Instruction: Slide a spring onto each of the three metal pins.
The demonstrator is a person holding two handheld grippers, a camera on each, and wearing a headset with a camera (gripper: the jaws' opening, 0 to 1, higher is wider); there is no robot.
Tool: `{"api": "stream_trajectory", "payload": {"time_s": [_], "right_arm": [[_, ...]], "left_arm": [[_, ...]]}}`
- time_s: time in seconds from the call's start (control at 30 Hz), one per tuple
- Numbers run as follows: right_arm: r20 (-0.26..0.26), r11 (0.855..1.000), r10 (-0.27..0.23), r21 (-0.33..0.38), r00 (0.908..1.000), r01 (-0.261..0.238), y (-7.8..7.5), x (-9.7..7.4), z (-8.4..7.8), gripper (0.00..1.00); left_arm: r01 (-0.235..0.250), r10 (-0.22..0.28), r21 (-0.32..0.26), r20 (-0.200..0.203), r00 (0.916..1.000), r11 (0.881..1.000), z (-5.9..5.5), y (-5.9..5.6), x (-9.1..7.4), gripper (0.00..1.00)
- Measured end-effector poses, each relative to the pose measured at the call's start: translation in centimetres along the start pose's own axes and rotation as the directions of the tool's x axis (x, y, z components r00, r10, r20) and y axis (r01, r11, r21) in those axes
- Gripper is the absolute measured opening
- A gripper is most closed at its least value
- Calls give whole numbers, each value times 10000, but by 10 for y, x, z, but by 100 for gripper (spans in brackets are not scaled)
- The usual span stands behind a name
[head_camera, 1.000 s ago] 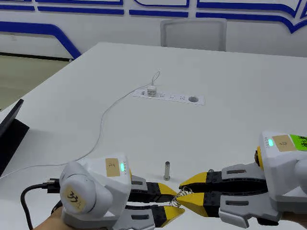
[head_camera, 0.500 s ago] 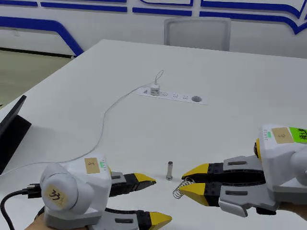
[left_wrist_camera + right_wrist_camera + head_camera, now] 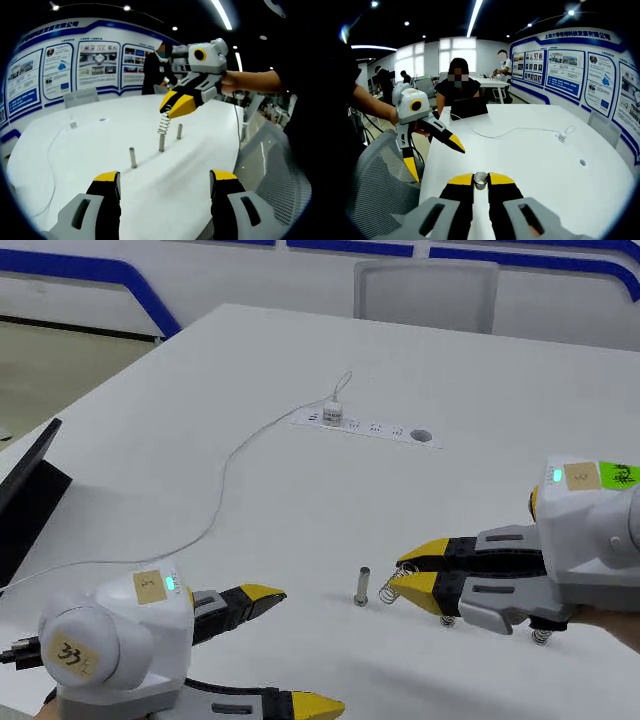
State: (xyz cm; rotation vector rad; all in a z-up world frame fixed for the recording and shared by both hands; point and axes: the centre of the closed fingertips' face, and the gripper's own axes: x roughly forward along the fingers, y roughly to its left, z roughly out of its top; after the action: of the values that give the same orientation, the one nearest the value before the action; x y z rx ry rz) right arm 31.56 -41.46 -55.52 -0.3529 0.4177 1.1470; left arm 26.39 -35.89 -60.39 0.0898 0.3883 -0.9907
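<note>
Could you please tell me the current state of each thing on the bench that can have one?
left tongs, open, holding nothing
right tongs, shut on the spring
spring, clamped at one end, on no pin yet
pin beside the spring, upright and bare
charger, plugged into the power strip

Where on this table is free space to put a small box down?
Bare tabletop lies between the power strip and the pin, right of the cable. Around the pin it is crowded: the right hand-held gripper holds a spring there.
</note>
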Motion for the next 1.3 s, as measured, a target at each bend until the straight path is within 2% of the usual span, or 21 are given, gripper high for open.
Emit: {"api": "stream_trajectory", "payload": {"time_s": [0.07,0.13,0.2,0.27,0.47,0.57,0.67,0.8,0.97,1.07,1.17,1.3], "right_arm": [[-221,9991,-239,-351,9995,231,-8,2,-2,11],[-337,9989,-320,-343,9989,308,-14,5,-3,11],[-361,9986,-448,-296,9983,437,-22,6,-2,11],[-447,9985,-492,-282,9978,479,-27,8,-3,11],[-625,9982,-579,-206,9964,568,-35,16,-5,11],[-705,9982,-604,-34,9957,604,-39,23,-9,11],[-875,9977,-643,177,9941,661,-44,31,-15,11],[-1002,9966,-677,407,9927,721,-48,39,-19,11],[-1056,9953,-689,603,9920,755,-52,50,-21,11],[-1248,9968,-532,520,9908,600,-52,57,-25,11],[-1438,9973,-476,493,9885,552,-52,62,-29,11],[-1653,9983,-341,420,9857,416,-53,67,-35,11]], "left_arm": [[-180,184,-208,181,9997,9996,0,1,0,79],[-314,322,-298,285,9991,9991,-2,1,0,82],[-298,312,-485,286,9991,9984,-4,0,0,83],[-269,276,-498,126,9995,9984,-6,0,0,83],[-328,354,-787,314,9989,9964,-5,0,-3,86],[-216,257,-843,471,9986,9962,-1,-4,1,86],[59,-55,-327,103,9999,9994,-6,-14,3,87],[297,-303,-407,-125,9995,9987,-10,-18,5,89],[377,-386,-466,-174,9991,9982,-12,-19,5,89],[321,-326,-597,-80,9994,9977,-11,-17,4,89],[211,-225,-628,-215,9995,9978,-14,-15,4,91],[209,-215,-791,-61,9998,9966,-12,-14,4,91]]}}
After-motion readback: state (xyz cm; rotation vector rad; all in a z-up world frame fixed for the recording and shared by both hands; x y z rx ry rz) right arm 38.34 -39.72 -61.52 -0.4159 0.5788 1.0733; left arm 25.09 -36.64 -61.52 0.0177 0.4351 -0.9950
